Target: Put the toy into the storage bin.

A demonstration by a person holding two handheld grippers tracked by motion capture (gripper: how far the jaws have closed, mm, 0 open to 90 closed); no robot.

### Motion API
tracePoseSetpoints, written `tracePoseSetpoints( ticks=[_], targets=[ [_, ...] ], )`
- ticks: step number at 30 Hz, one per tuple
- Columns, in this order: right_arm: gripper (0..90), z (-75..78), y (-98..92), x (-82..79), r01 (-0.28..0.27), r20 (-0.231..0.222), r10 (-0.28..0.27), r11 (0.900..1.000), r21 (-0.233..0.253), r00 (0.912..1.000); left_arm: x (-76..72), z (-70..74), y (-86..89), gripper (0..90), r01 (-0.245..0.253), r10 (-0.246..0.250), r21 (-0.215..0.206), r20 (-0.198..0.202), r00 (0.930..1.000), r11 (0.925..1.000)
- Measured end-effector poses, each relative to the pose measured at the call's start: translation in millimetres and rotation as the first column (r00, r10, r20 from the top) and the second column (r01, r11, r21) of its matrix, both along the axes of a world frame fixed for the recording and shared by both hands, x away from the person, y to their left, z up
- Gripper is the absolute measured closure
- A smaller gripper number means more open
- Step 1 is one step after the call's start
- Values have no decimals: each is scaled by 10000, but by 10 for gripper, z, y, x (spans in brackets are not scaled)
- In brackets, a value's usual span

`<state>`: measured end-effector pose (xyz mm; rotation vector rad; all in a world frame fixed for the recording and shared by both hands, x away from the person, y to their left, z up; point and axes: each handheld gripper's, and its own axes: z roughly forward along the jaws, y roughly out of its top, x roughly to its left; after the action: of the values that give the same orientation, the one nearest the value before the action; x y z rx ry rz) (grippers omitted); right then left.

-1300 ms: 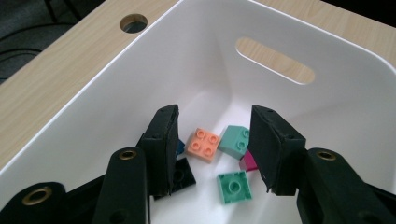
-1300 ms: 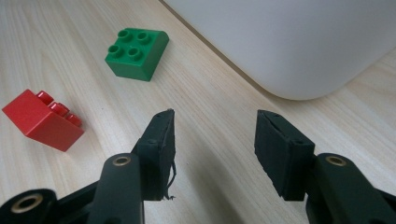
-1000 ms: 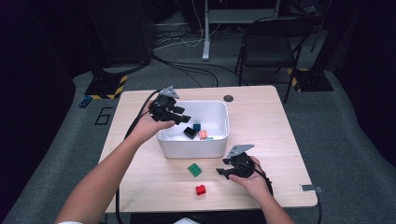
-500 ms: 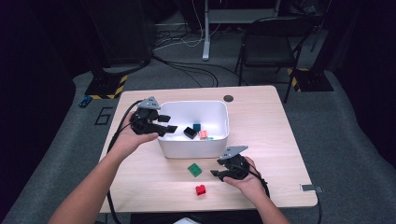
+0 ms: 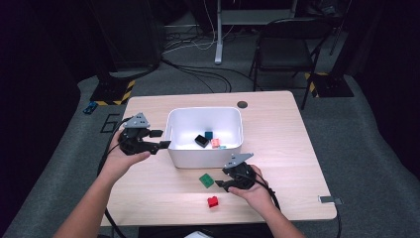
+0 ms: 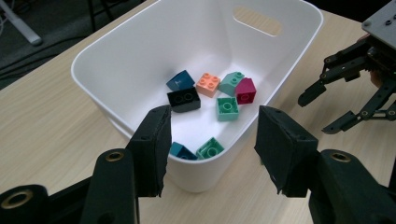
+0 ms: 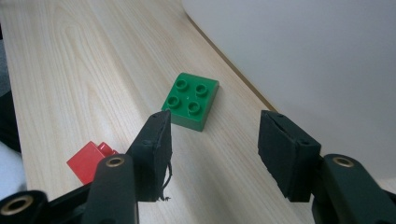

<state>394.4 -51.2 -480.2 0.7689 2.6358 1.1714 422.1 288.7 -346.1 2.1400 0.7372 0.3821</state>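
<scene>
Left gripper (image 5: pixel 159 139) withdrawn from bin (image 5: pixel 179 149) | jaws wide, empty | right gripper (image 5: pixel 220 182) gaping (seemingly untouching) near green brick (image 5: pixel 206 180)

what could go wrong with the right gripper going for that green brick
The green brick lies flat close beside the bin, so the open right gripper may bump the bin wall as it closes in. The brick is low and lies ahead of the jaws, not between them, so they could push it along the table. The red brick by the left jaw could get knocked.

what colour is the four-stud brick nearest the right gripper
Green: the square four-stud plastic brick, clearest in the right gripper view.
</scene>
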Motion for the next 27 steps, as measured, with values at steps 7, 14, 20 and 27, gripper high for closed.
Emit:
tracePoseSetpoints(
  ticks=[7,14,20,27],
  targets=[
    [443,-31,93,12,-36,-89,35,9999,-110,10000,-159,-110,118,456,-66,66,-73,-46,10000,10000],
    [443,-69,215,15,-289,-88,286,9993,-249,9996,-305,-275,165,456,47,-48,-103,-107,9999,9999],
    [420,-98,316,26,-488,-73,486,9985,-264,9988,-397,-421,190,456,115,-116,-158,-30,9999,9998],
    [416,-162,430,61,-586,-221,578,9975,-389,9981,-445,-643,220,456,152,-161,-350,-255,9995,9993]
  ],
)
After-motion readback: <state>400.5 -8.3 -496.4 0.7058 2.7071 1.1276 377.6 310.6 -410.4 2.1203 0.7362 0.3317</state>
